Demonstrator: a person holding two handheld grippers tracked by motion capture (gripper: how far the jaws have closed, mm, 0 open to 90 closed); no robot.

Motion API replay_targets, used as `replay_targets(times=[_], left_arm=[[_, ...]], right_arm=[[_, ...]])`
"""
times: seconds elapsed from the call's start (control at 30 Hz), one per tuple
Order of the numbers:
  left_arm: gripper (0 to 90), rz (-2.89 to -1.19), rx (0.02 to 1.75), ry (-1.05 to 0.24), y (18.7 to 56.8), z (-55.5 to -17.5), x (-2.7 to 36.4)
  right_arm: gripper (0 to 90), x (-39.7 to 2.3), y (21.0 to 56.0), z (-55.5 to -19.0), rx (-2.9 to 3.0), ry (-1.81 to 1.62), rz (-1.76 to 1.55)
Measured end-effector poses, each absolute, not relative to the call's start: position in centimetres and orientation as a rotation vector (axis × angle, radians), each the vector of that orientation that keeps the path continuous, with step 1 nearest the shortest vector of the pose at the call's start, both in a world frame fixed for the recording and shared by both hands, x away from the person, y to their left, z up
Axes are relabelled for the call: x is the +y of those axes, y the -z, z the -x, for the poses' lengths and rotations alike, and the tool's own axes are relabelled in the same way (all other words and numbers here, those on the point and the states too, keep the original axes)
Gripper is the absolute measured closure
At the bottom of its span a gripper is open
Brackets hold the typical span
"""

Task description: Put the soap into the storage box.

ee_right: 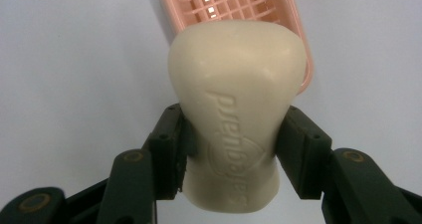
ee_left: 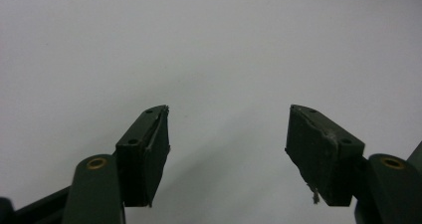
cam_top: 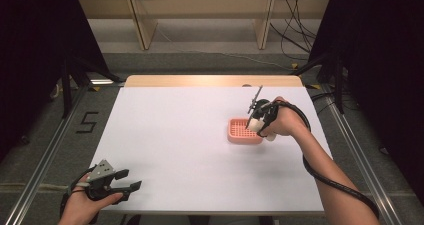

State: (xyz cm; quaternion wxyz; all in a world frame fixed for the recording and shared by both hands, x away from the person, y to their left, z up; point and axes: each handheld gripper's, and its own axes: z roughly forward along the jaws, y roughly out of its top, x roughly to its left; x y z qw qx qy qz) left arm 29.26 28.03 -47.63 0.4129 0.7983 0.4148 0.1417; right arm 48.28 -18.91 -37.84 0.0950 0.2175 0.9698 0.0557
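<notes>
A cream bar of soap (ee_right: 234,129) with embossed lettering sits clamped between the two black jaws of my right gripper (ee_right: 231,154), which is shut on it. Just beyond the bar lies a pink slotted soap dish (ee_right: 234,5). In the high view the right gripper (cam_top: 257,122) holds the soap (cam_top: 254,125) over the right rim of the pink dish (cam_top: 242,131), right of the table's middle. My left gripper (cam_top: 131,180) rests at the near left corner, its jaws open. In the left gripper view the left gripper (ee_left: 229,144) has nothing but bare white table between its fingers.
The white tabletop (cam_top: 175,135) stretches wide between the two hands. A wooden strip (cam_top: 210,80) runs along the far edge. Metal rails (cam_top: 45,155) flank the table on the floor, and a black cable (cam_top: 330,180) trails from the right gripper along the forearm.
</notes>
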Motion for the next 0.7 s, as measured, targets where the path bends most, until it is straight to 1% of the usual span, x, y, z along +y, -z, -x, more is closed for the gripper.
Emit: replay_targets(times=[0.7], left_arm=[[33.0,-1.987,1.051,-0.357,47.67,-29.21,27.92]], right_arm=[[50.5,-17.81,37.82,-48.73,2.869,-0.167,-0.616]])
